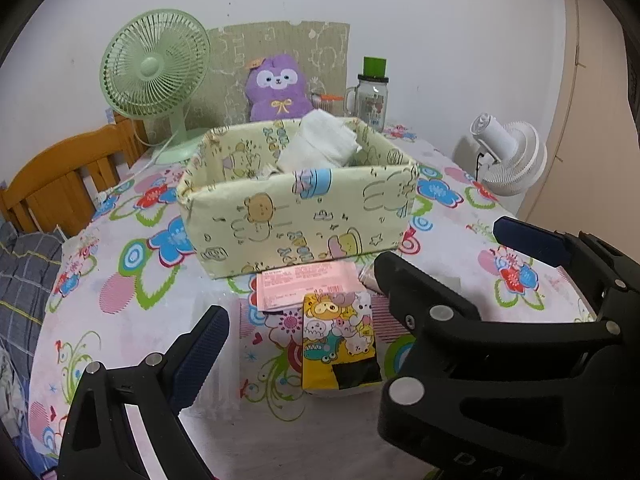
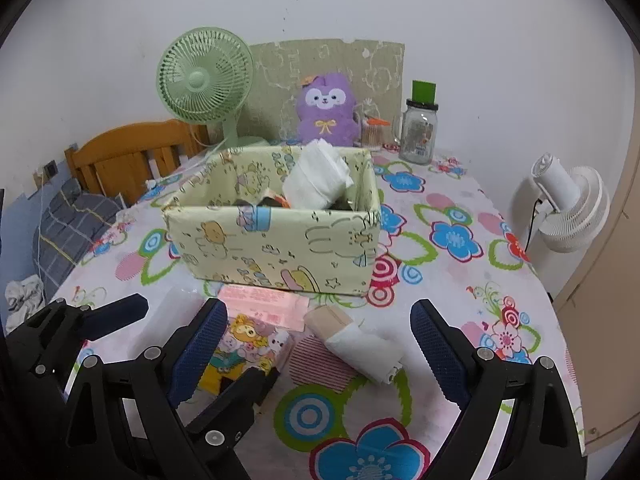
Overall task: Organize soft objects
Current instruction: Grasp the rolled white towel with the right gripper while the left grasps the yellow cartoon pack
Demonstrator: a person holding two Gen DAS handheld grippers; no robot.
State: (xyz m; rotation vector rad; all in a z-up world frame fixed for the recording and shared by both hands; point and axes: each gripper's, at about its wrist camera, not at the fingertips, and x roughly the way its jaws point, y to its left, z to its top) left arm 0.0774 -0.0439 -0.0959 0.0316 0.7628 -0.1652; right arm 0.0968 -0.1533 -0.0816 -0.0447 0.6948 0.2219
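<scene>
A yellow cartoon-print tissue pack (image 1: 340, 344) (image 2: 240, 340) lies on the flowered tablecloth, partly over a pink packet (image 1: 308, 284) (image 2: 264, 304). To its right lies a white rolled cloth with a beige end (image 2: 360, 340). Behind them stands a pale yellow fabric box (image 1: 296, 216) (image 2: 272, 248) holding a white roll (image 1: 320, 144) (image 2: 318, 178) and other small items. My left gripper (image 1: 320, 320) is open over the yellow pack; its right finger is hidden behind the right gripper (image 1: 452, 248). My right gripper (image 2: 320, 308) is open around the rolled cloth, not touching it.
A purple plush (image 1: 276, 88) (image 2: 328, 110) leans on cardboard at the wall. A green fan (image 1: 154, 72) stands back left, a glass jar (image 2: 418, 132) back right, a white fan (image 2: 568, 208) off the table's right edge. A wooden headboard (image 2: 132, 156) is at left.
</scene>
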